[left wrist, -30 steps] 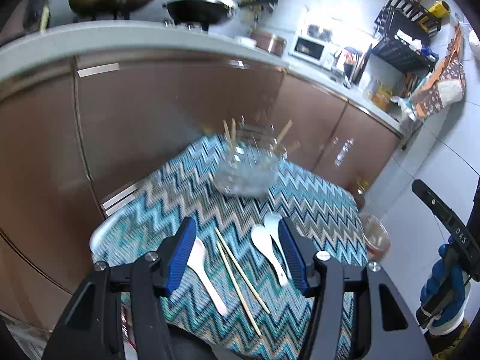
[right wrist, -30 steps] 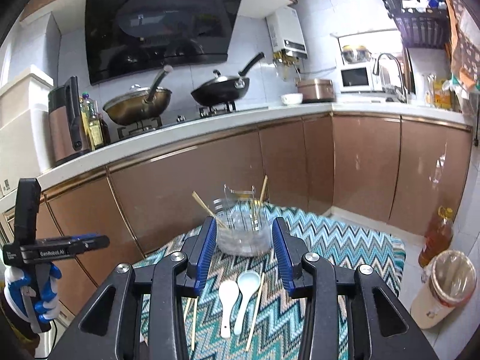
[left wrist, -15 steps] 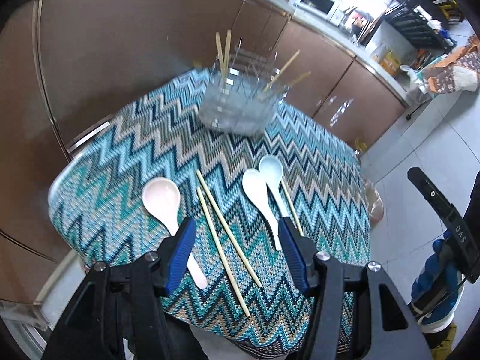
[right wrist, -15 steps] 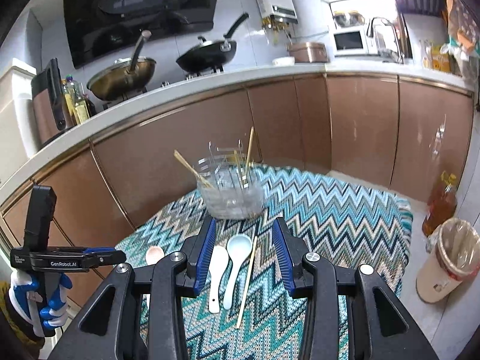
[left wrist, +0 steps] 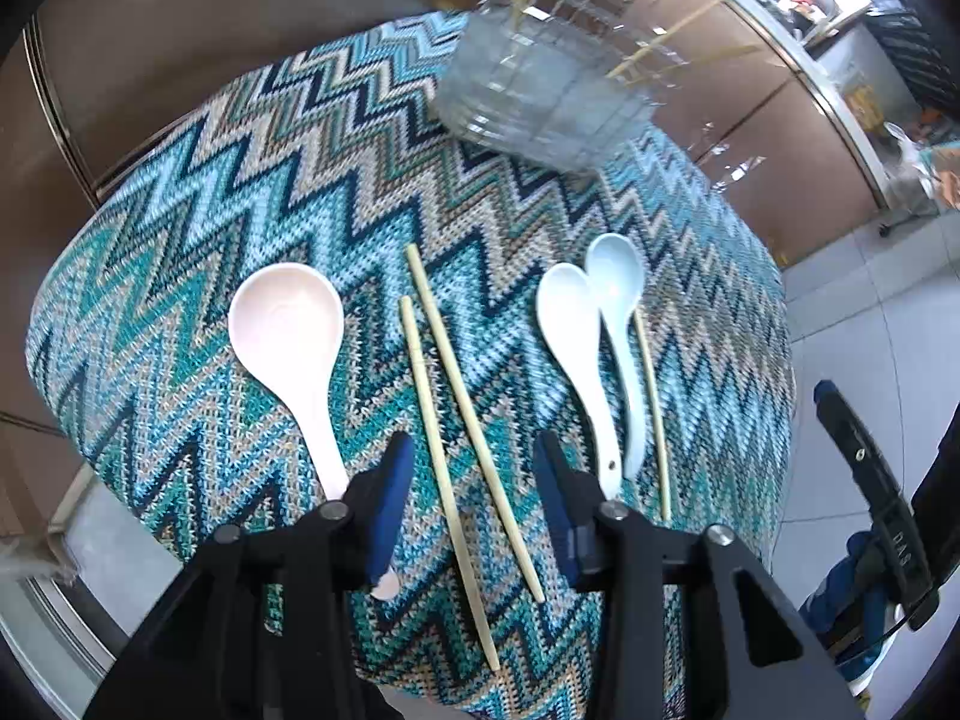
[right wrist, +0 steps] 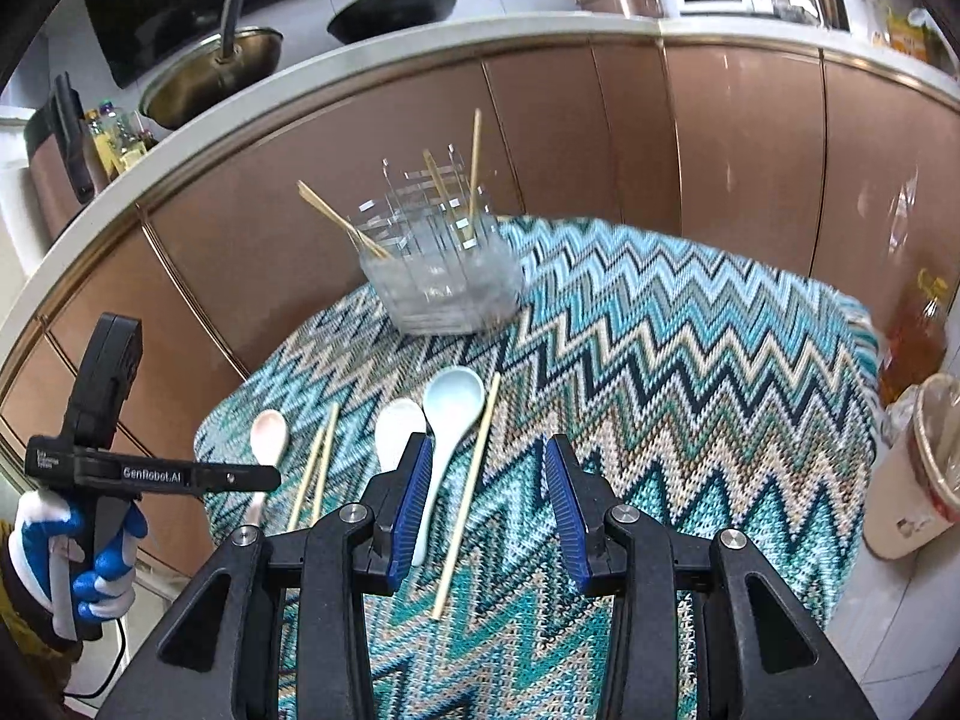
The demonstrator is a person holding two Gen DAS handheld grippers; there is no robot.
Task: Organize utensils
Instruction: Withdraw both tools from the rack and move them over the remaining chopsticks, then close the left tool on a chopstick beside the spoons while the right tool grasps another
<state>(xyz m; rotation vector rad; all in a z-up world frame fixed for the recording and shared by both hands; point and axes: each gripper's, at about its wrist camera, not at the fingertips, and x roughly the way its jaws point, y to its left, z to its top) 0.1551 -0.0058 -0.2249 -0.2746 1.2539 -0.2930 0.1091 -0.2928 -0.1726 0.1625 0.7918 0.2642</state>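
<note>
Jaws of left gripper [left wrist: 474, 498] closing, two chopsticks [left wrist: 456, 420] between them, not pinched yet. Right gripper [right wrist: 486, 504] jaws spread, empty, above single chopstick [right wrist: 468, 492]. Spoons [left wrist: 576, 354] lie flat on cloth [left wrist: 210, 192], waiting for clear holder [right wrist: 441, 282].

Knitted zigzag cloth [left wrist: 252, 192], matt; glossy ceramic-looking spoons [left wrist: 288, 330] on it; pale wooden chopsticks [left wrist: 462, 408]; clear plastic organizer [right wrist: 438, 276].
</note>
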